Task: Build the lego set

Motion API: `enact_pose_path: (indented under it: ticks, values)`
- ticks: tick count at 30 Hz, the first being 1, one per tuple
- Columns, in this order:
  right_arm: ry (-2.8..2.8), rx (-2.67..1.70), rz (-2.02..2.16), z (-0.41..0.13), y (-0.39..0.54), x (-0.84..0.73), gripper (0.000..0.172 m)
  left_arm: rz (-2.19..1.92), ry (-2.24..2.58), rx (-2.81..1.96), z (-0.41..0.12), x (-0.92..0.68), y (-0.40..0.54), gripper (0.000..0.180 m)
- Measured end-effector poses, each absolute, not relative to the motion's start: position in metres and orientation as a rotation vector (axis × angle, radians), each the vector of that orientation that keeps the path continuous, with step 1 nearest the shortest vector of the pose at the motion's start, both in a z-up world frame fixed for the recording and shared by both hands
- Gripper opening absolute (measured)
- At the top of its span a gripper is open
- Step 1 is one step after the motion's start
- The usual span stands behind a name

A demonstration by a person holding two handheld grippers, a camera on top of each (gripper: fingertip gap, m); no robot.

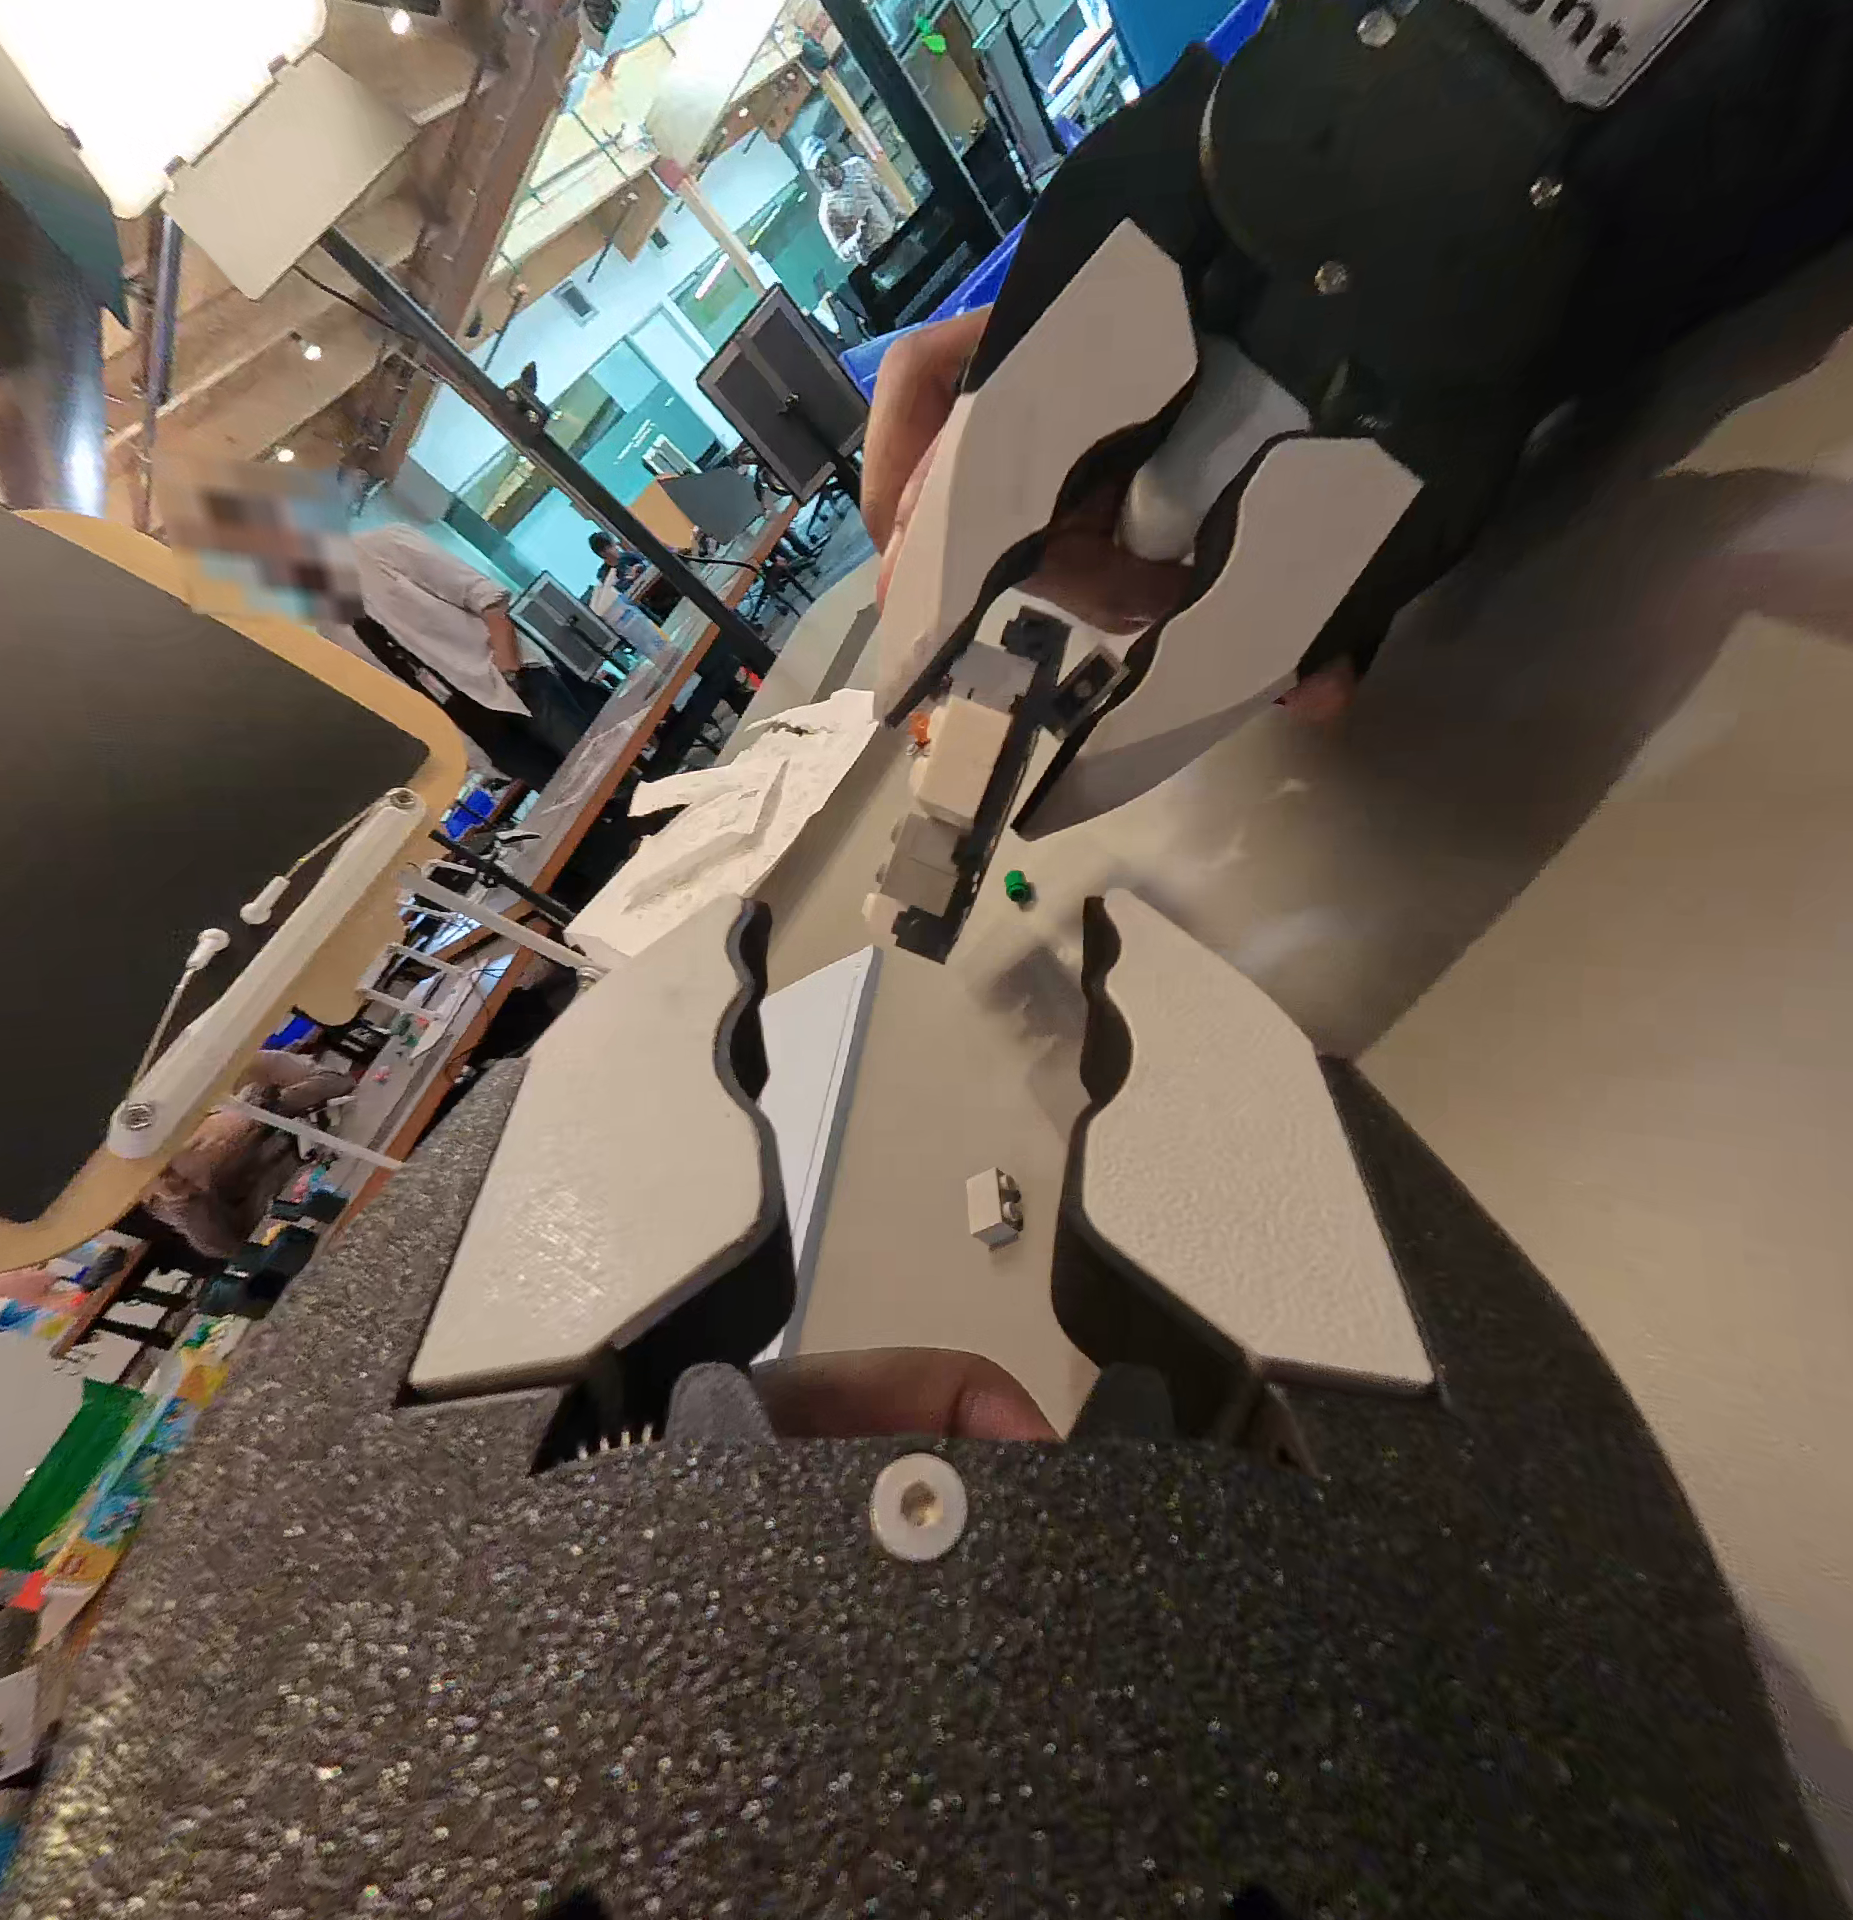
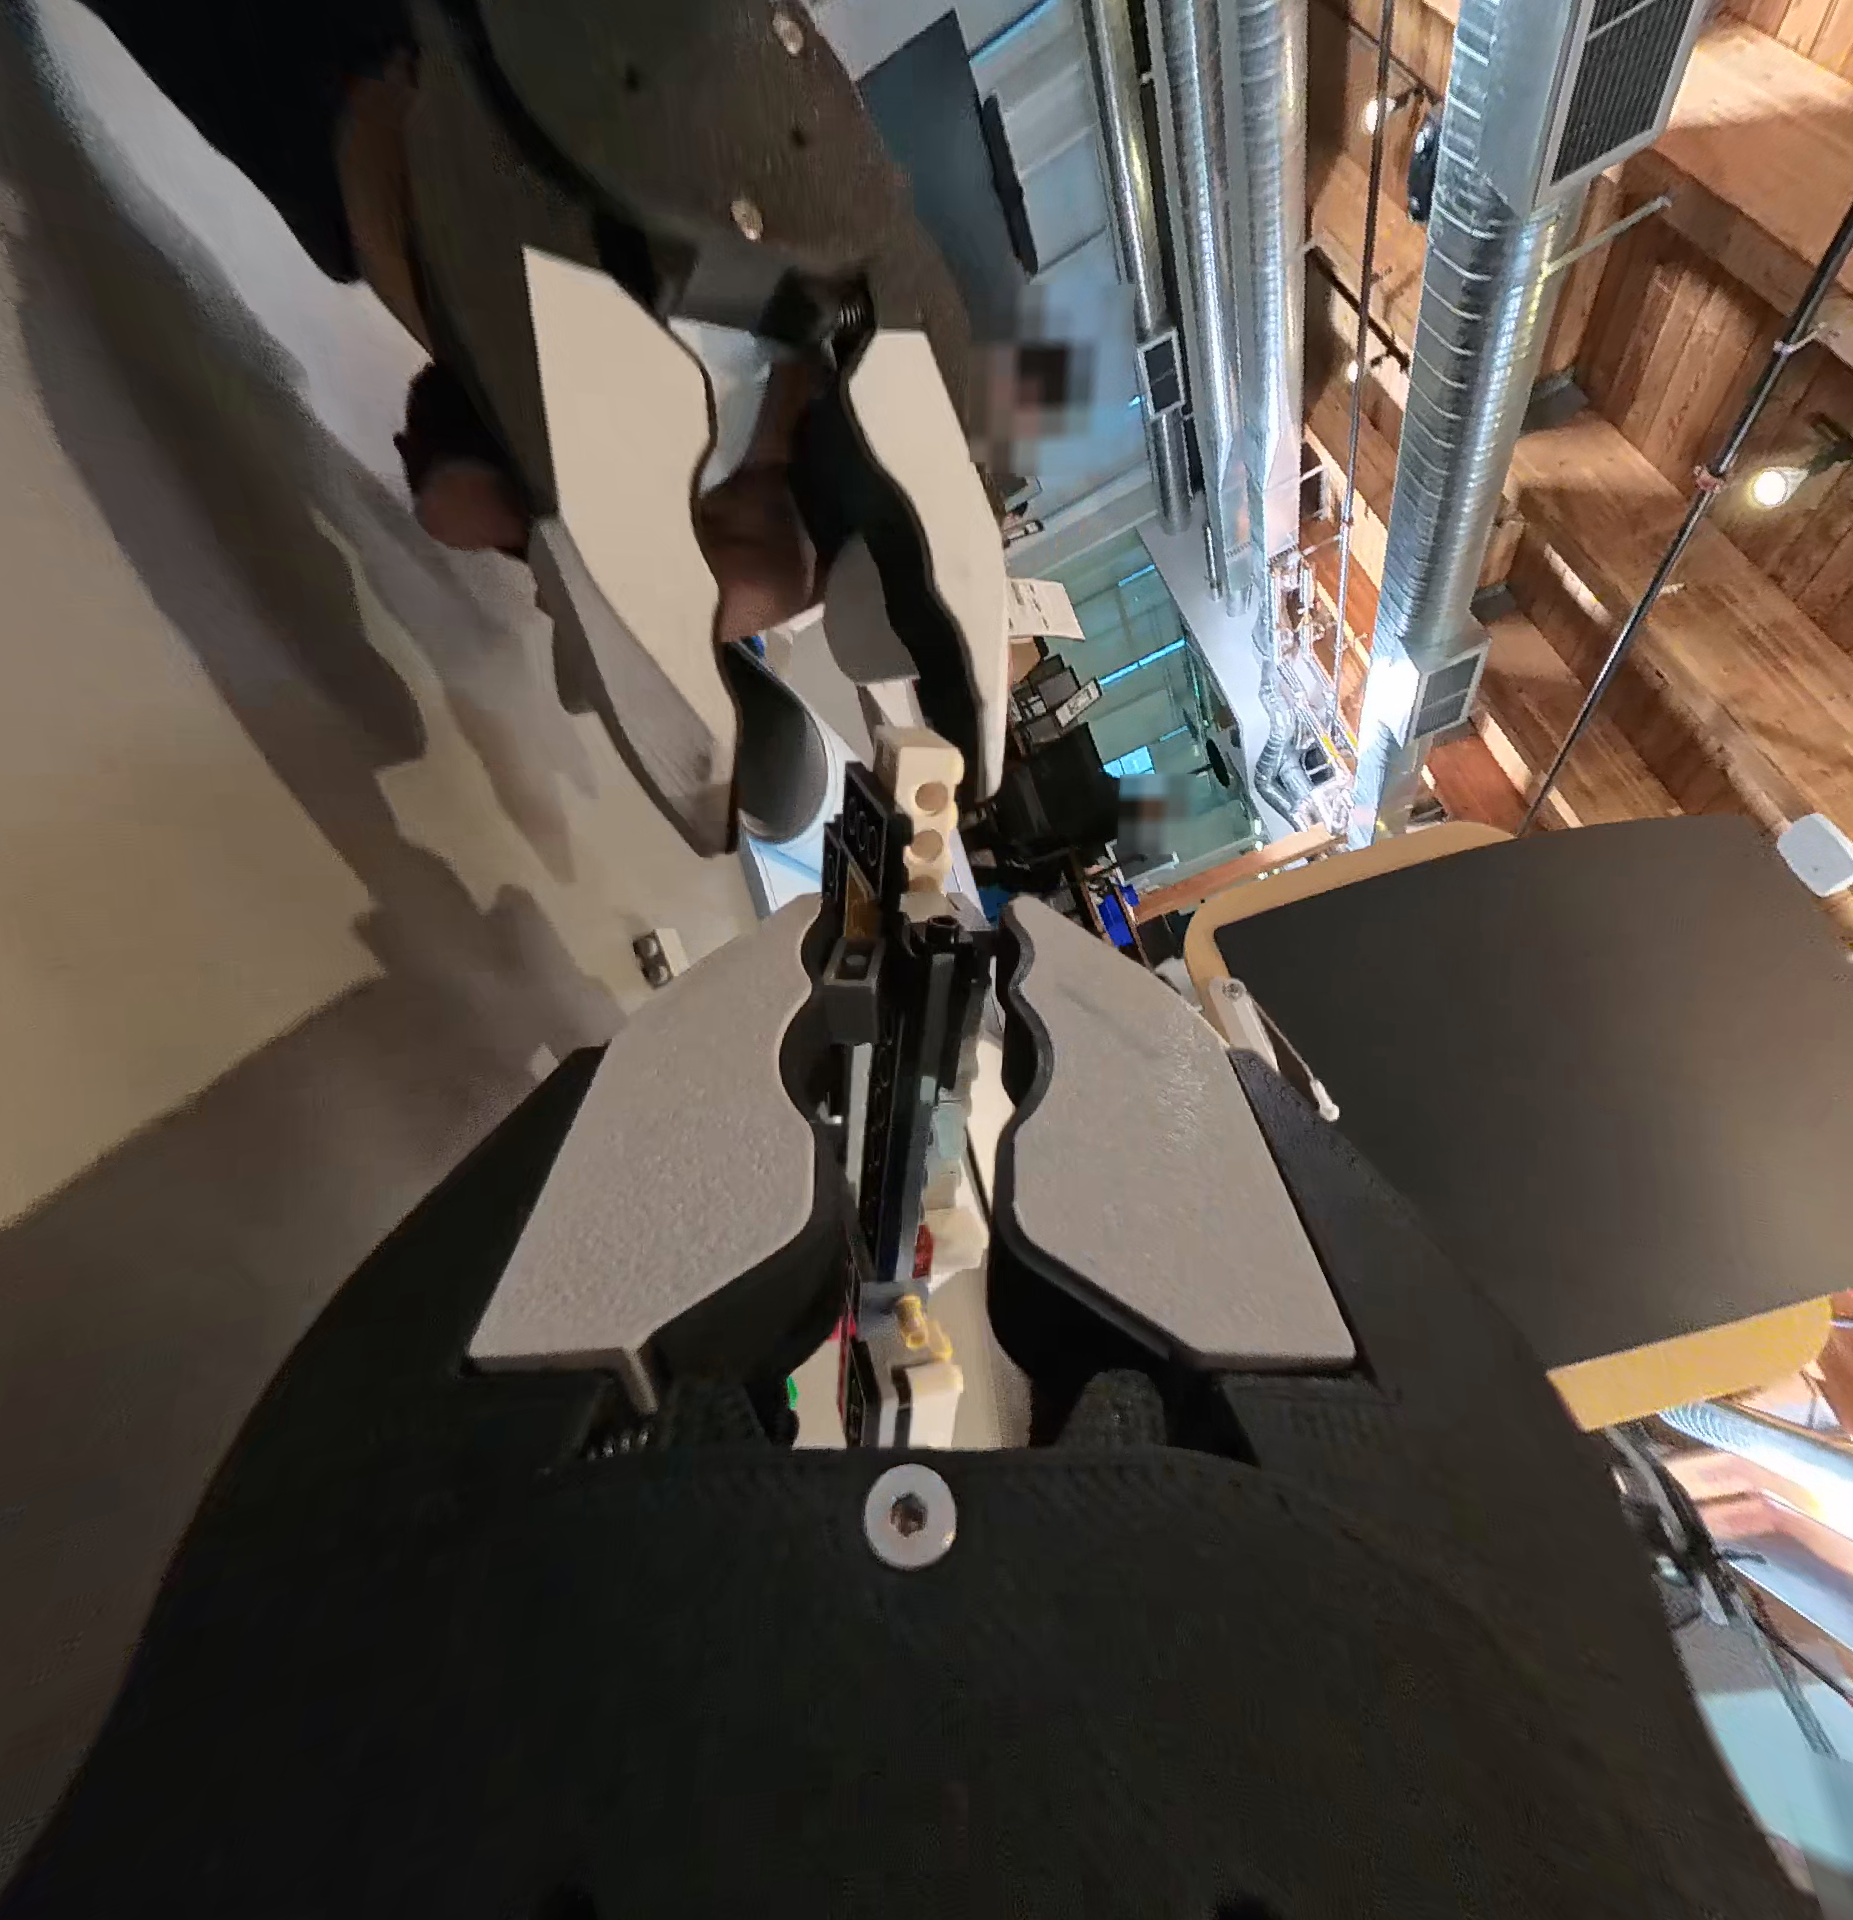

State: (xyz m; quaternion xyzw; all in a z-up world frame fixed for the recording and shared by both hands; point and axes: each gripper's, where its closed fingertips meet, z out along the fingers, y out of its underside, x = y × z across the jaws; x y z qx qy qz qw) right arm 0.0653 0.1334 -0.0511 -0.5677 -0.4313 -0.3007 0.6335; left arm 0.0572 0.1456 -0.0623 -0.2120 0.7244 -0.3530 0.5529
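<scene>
My right gripper (image 2: 911, 930) is shut on a long brick assembly (image 2: 901, 1091) of black plates with white and grey bricks, held above the pale table (image 1: 1524, 1143). In the left wrist view the right gripper (image 1: 963, 769) comes in from the upper right, and the assembly (image 1: 953, 800) hangs down from it. My left gripper (image 1: 922, 914) is open, with its fingertips on either side of the assembly's free end and not pressing on it. The left gripper also shows in the right wrist view (image 2: 849, 805), next to a white holed brick (image 2: 927, 800) on the assembly. A small grey brick (image 1: 995, 1205) lies on the table.
A tiny green piece (image 1: 1017, 885) lies on the table past the assembly. Crumpled white paper (image 1: 735, 810) and a flat white sheet (image 1: 813, 1091) lie to the left. A black board with a tan rim (image 1: 122, 831) stands at the far left. People stand in the background.
</scene>
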Motion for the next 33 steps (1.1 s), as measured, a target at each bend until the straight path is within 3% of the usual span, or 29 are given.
enact_pose_path:
  ticks: [12, 18, 33]
  values:
    - [-0.997, -1.207, -0.541, -0.035, 0.120, 0.034, 0.028, -0.895, 1.735, -0.497, -0.070, 0.060, 0.131, 0.053]
    - [-0.994, -1.206, -0.448, -0.035, 0.116, 0.026, 0.028, -0.973, 1.692, -0.387, -0.058, 0.050, 0.115, 0.023]
    - [-1.083, -1.287, -0.374, -0.045, 0.111, 0.030, 0.036, -0.756, 1.713, -0.287, -0.059, 0.048, 0.118, 0.020]
